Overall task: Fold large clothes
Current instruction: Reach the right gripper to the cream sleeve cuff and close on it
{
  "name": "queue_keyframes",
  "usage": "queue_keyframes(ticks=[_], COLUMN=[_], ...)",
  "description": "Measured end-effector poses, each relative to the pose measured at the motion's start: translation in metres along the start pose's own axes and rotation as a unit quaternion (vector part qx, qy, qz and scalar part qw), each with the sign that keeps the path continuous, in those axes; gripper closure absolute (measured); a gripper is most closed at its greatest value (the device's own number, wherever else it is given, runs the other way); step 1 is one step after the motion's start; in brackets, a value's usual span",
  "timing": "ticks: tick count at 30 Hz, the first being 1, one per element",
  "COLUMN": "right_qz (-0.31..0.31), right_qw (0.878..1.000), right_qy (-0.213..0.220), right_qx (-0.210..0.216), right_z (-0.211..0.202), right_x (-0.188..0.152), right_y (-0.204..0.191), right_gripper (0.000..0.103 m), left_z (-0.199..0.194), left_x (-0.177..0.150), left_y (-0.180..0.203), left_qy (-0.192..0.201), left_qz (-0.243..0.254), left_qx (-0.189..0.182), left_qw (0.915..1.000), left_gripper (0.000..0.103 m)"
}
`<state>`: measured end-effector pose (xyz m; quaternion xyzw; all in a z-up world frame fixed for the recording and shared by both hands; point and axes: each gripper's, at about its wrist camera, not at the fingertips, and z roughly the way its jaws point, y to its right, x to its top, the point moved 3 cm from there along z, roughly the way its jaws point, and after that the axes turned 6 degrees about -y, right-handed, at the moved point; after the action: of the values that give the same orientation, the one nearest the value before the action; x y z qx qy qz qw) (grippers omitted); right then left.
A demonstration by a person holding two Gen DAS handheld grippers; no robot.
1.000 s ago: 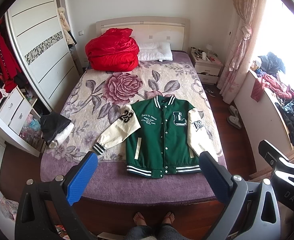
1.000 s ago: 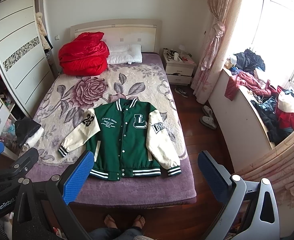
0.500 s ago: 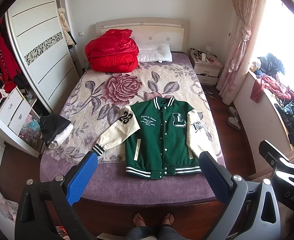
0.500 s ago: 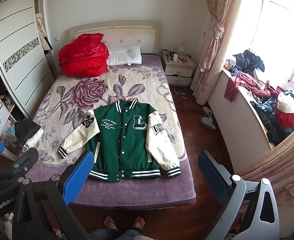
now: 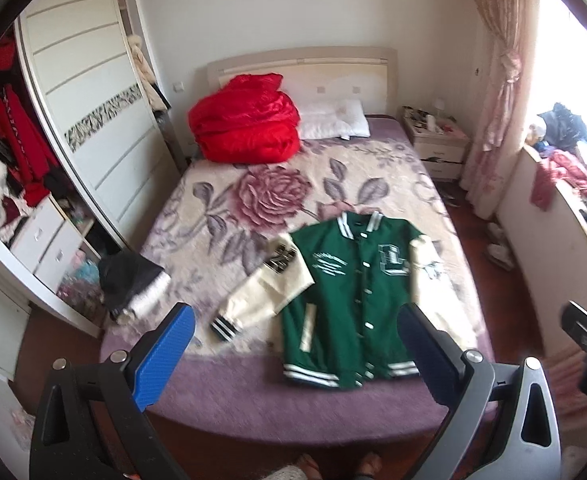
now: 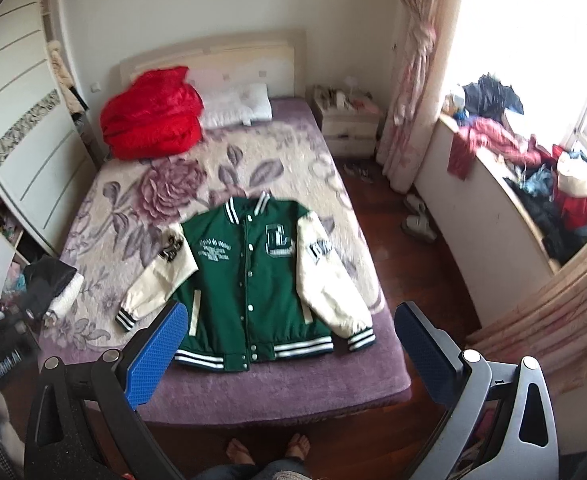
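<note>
A green varsity jacket (image 5: pixel 357 296) (image 6: pixel 249 276) with cream sleeves lies flat, front up and buttoned, near the foot of the bed (image 5: pixel 253 404) (image 6: pixel 277 388). Its left sleeve (image 5: pixel 261 292) angles outward; its right sleeve (image 6: pixel 329 284) lies along the body. My left gripper (image 5: pixel 293 356) hovers open above the bed's foot edge, well short of the jacket. My right gripper (image 6: pixel 289 348) is likewise open and holds nothing, raised over the jacket's hem. Both are apart from the cloth.
A red quilt (image 5: pixel 245 124) and a white pillow (image 5: pixel 333 120) sit at the headboard. A dark and white bundle (image 5: pixel 133 284) lies at the bed's left edge. Wardrobe (image 5: pixel 89 120) on the left, nightstand (image 5: pixel 437 148) and cluttered window ledge (image 6: pixel 533 184) on the right. A person's bare feet (image 6: pixel 269 452) stand below.
Both views have shifted and blurred: the cameras have moved closer and tilted, so the jacket sits lower and larger. Both grippers stay open; the jacket has not moved on the bed.
</note>
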<state>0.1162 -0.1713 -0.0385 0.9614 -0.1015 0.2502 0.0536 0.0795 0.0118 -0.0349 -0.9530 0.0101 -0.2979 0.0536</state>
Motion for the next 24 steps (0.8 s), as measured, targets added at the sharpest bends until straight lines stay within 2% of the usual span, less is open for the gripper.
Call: queue_keyframes(ticks=[4,7,11,14,18,19,21,24], right_qz=[0.032,0.058,0.091,0.120,0.127,0.134,0.162,0.248], right_qw=[0.998,0.993,0.981,0.971,0.958,0.952,0.938,0.910], right_qy=[-0.052,-0.094,-0.162,-0.203,-0.254,-0.275,-0.304,-0.331], right_qx=[-0.017,-0.036,-0.047,-0.032,-0.030,-0.030,-0.036,-0.021], right_z=[0.087,0.159,0.279,0.371,0.510,0.547,0.596,0.646], right_x=[-0.004,-0.014,-0.032,-0.041,-0.051,-0.059,-0.076,-0.117], right_y=[0.012,0.034,0.080,0.116,0.165,0.179,0.207,0.252], right_gripper=[0.000,0.000,0.000,0.000,0.000,0.000,0.000,0.000], left_z=[0.073,0.141,0.226,0.285,0.367,0.386,0.421,0.462], left_x=[-0.001,-0.009,-0.028,-0.046,-0.070,-0.077,-0.091,-0.111], left_y=[-0.003,0.003,0.019,0.037,0.064,0.070,0.080,0.087], left_qy=[-0.002,-0.051,-0.112,-0.145,-0.182,-0.192,-0.216,-0.253], left_qz=[0.022,0.029,0.025,0.029,0.034,0.034,0.034,0.011], left_qx=[0.021,0.027,0.031,0.055,0.092,0.100,0.116,0.118], left_qw=[0.9995,0.9979,0.9929,0.9875,0.9784,0.9758,0.9689,0.9601], left_gripper=[0.000,0.000,0.000,0.000,0.000,0.000,0.000,0.000])
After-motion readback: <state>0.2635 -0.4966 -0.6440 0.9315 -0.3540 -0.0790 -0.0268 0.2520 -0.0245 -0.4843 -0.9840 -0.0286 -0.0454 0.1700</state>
